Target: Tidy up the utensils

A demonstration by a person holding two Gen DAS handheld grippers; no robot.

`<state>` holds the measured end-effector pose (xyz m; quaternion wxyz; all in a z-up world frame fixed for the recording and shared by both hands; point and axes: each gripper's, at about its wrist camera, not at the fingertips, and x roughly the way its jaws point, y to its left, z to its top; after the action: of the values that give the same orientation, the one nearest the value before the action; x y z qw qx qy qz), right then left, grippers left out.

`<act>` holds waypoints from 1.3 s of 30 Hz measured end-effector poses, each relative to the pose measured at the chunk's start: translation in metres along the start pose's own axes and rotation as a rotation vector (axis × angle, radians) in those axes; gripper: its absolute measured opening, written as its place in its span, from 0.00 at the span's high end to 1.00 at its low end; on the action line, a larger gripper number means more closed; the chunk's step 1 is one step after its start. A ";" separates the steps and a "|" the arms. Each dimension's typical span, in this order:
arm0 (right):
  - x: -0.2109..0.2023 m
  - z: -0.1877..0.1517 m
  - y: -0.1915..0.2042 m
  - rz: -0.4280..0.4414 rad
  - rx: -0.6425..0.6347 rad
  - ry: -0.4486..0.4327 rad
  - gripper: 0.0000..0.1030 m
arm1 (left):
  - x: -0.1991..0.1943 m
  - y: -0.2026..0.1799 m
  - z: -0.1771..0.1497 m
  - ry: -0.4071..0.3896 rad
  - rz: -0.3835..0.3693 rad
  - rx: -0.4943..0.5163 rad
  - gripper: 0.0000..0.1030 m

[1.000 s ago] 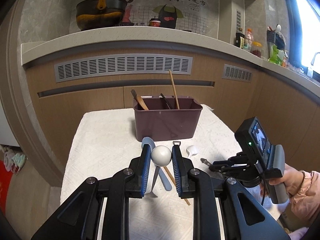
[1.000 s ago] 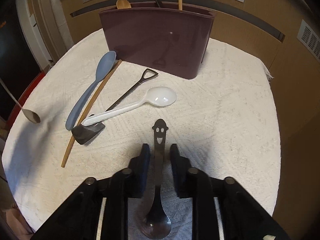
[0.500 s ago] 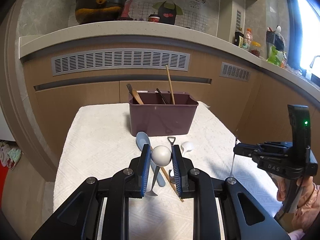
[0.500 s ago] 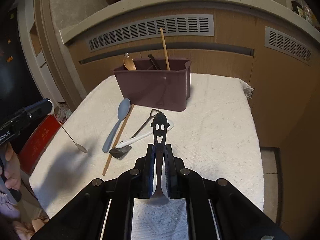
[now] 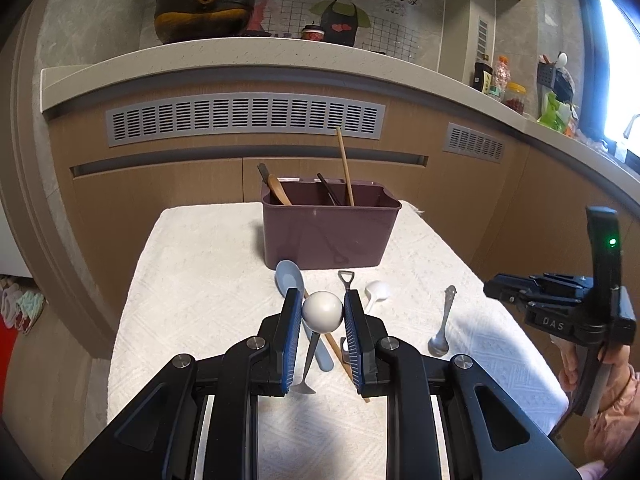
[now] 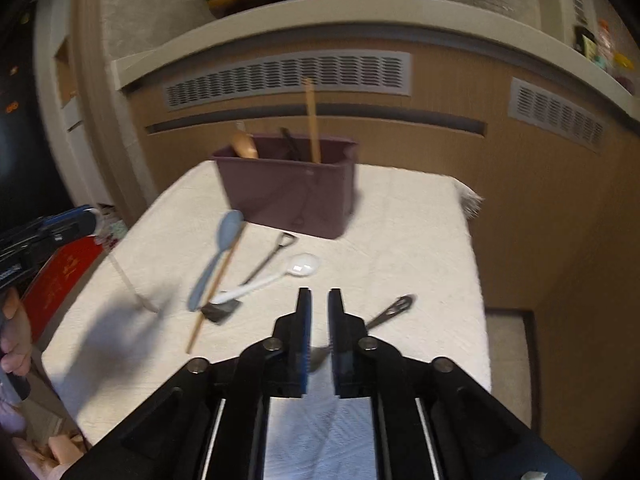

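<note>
My left gripper [image 5: 322, 312] is shut on a metal spoon with a white ball end [image 5: 322, 311], held above the white-clothed table [image 5: 200, 280]; the spoon hangs down below the fingers. My right gripper [image 6: 319, 300] is open and empty above the table. The smiley-handled metal spoon [image 6: 390, 312] lies on the cloth just right of it and also shows in the left wrist view [image 5: 442, 324]. A maroon utensil bin [image 5: 330, 228] stands at the back, holding a chopstick, a wooden spoon and dark utensils.
On the cloth in front of the bin [image 6: 286, 196] lie a blue spoon [image 6: 218, 256], a wooden chopstick [image 6: 216, 284], a black shovel-shaped spoon [image 6: 268, 260] and a white spoon [image 6: 276, 276]. A kitchen counter and cabinets stand behind the table.
My right gripper lifted the smiley spoon, then opened; the spoon now lies on the cloth to its right. My left gripper still holds the ball-ended spoon.
</note>
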<state>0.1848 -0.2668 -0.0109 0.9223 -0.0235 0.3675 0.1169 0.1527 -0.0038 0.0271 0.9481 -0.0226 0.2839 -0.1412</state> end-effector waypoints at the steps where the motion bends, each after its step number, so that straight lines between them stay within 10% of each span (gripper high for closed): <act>1: 0.004 -0.003 -0.006 -0.012 0.017 0.011 0.66 | 0.001 0.001 -0.001 0.002 -0.002 -0.002 0.78; 14: 0.085 -0.024 -0.039 0.022 0.255 0.220 0.62 | 0.011 0.013 -0.006 0.032 -0.015 -0.037 0.78; 24: 0.039 -0.056 0.053 -0.011 -0.215 0.105 0.54 | 0.008 0.014 -0.008 0.022 -0.016 -0.047 0.78; 31: 0.071 -0.047 0.036 -0.028 0.163 0.196 0.53 | 0.006 0.014 -0.009 0.019 -0.021 -0.056 0.78; 39: 0.079 -0.047 0.054 -0.196 0.108 0.149 0.70 | 0.003 0.024 -0.013 -0.008 -0.034 -0.095 0.78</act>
<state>0.1958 -0.2049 -0.0969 0.8994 -0.0183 0.4368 0.0041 0.1536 0.0188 0.0117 0.9445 -0.0729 0.2862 -0.1437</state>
